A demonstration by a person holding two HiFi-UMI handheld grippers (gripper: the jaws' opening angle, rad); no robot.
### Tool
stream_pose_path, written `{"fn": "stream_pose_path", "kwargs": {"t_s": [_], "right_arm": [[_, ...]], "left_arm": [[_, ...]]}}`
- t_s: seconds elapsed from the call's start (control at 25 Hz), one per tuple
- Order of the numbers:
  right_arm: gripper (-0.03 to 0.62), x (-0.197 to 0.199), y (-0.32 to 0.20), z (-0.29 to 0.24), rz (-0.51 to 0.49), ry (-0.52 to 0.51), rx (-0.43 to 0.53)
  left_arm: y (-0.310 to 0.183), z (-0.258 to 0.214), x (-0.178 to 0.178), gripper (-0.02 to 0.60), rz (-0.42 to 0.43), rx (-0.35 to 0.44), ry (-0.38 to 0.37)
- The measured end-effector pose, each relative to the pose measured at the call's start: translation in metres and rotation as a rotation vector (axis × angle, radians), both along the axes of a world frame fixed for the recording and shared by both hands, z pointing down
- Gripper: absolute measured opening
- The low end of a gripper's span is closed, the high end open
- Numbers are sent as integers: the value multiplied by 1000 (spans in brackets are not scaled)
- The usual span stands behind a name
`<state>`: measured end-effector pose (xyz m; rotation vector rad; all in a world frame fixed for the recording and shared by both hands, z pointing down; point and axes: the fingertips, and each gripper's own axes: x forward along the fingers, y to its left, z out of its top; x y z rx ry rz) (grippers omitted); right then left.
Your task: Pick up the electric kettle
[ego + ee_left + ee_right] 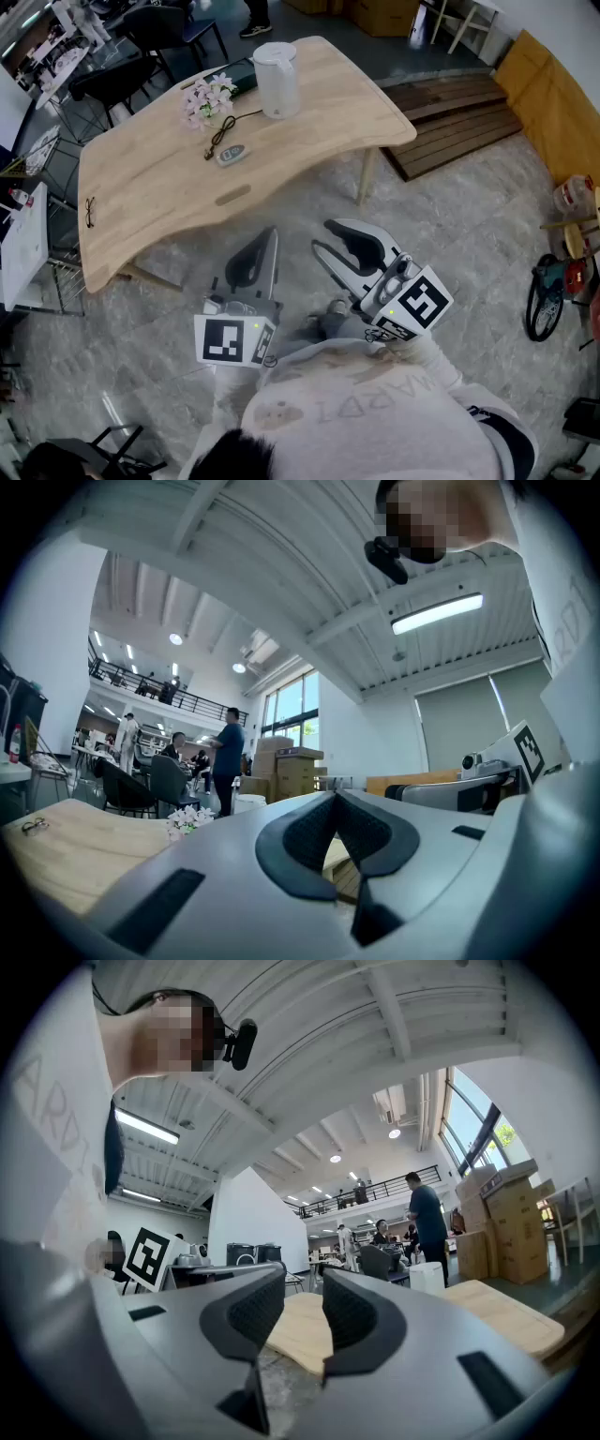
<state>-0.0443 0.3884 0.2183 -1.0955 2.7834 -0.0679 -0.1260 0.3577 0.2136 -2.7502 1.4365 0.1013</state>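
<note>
As the kettle [276, 80] stands far off on the desk [159, 202], I need wider jaws on the right gripper [323, 236], now half-open and empty; the left gripper [271, 234] is closed.

Pale grey sweatshirt [375, 412], faint grey lettering across the front, long sleeves down to the wrists. Same build on left gripper [270, 236] and right gripper [322, 235]: matte grey plastic shells, curved jaws lined with black ribbed pads [309, 834]. White cube [232, 340] with black square markers at the back of each, plus a tiny green light. Pretty chunky-looking kit.
</note>
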Motion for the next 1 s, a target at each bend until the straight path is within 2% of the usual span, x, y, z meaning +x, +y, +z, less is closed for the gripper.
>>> {"fn": "stream_pose_path", "kwargs": {"t_s": [0.52, 0.72, 0.88, 1.0], "right_arm": [[129, 40, -30, -2, -25, -21, 10], [132, 56, -33, -10, -79, -47, 45], [156, 79, -39, -9, -81, -94, 51], [156, 91, -49, -6, -82, -118, 42]], "left_arm": [[-29, -4, 41, 172, -18, 7, -12], [-41, -1, 60, 172, -9, -8, -2], [-44, -2, 82, 172, 11, 6, -4], [-48, 4, 90, 172, -5, 4, -23]]}}
